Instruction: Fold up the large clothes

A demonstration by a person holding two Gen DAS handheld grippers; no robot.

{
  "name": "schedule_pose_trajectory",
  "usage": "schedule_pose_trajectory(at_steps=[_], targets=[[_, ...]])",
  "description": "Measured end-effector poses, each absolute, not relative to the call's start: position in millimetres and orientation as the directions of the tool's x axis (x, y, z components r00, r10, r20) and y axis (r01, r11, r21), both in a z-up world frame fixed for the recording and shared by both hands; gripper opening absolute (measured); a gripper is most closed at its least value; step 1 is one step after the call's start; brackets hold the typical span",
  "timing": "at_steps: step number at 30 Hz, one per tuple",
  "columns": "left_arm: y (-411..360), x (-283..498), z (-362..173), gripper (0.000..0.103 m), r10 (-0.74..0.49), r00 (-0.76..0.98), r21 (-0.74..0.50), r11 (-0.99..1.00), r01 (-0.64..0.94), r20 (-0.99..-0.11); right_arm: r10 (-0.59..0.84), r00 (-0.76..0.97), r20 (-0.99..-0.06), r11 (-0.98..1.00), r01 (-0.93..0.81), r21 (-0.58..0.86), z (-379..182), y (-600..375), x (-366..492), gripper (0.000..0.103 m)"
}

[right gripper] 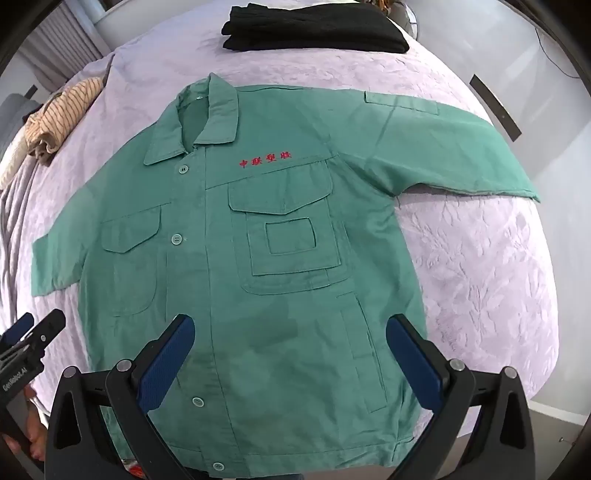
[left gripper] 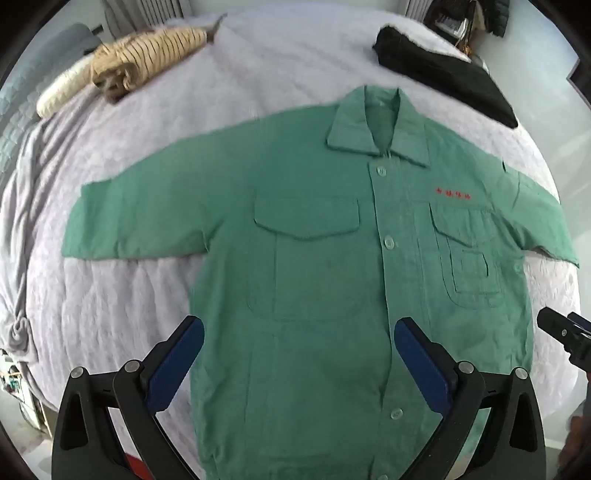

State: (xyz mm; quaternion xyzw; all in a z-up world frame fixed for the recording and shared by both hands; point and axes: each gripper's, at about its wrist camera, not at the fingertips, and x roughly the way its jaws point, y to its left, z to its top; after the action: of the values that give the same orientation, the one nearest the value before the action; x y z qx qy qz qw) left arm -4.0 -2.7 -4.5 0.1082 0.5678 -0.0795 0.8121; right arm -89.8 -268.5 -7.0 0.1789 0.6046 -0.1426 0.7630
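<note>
A green work jacket (left gripper: 325, 266) (right gripper: 258, 258) lies flat and face up on the bed, buttoned, both sleeves spread out sideways, collar at the far end. Red embroidered characters (right gripper: 265, 158) sit above one chest pocket. My left gripper (left gripper: 299, 332) hangs open above the lower left half of the jacket, nothing between its blue pads. My right gripper (right gripper: 290, 328) is open too, above the lower right half near the hem. Each gripper shows at the edge of the other's view: the right gripper (left gripper: 565, 332) and the left gripper (right gripper: 29, 332).
The bed has a pale lilac quilted cover (left gripper: 258, 74) (right gripper: 480, 277). A folded black garment (left gripper: 443, 70) (right gripper: 314, 27) lies beyond the collar. A striped beige garment (left gripper: 147, 55) (right gripper: 62, 114) is bunched at the far left. The bed's edge drops off on the right (right gripper: 546, 369).
</note>
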Motion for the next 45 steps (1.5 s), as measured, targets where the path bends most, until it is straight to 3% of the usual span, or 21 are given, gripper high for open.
schedule_pose_trajectory(at_steps=[3, 8, 45], targets=[[1, -6, -8, 0.103, -0.061, 0.263, 0.004, 0.971, 0.239, -0.963, 0.046, 0.227, -0.973, 0.883, 0.447, 0.146, -11, -276, -97, 0.103], [4, 0, -17, 0.103, -0.099, 0.19, -0.05, 0.968, 0.245, -0.977, -0.004, 0.136, -0.991, 0.898, 0.436, 0.056, -14, -272, -81, 0.103], [7, 2, -22, 0.103, -0.069, 0.159, -0.034, 0.977, 0.213, -0.985, -0.01, 0.134, -0.991, 0.91, 0.413, 0.046, -17, -267, -75, 0.103]])
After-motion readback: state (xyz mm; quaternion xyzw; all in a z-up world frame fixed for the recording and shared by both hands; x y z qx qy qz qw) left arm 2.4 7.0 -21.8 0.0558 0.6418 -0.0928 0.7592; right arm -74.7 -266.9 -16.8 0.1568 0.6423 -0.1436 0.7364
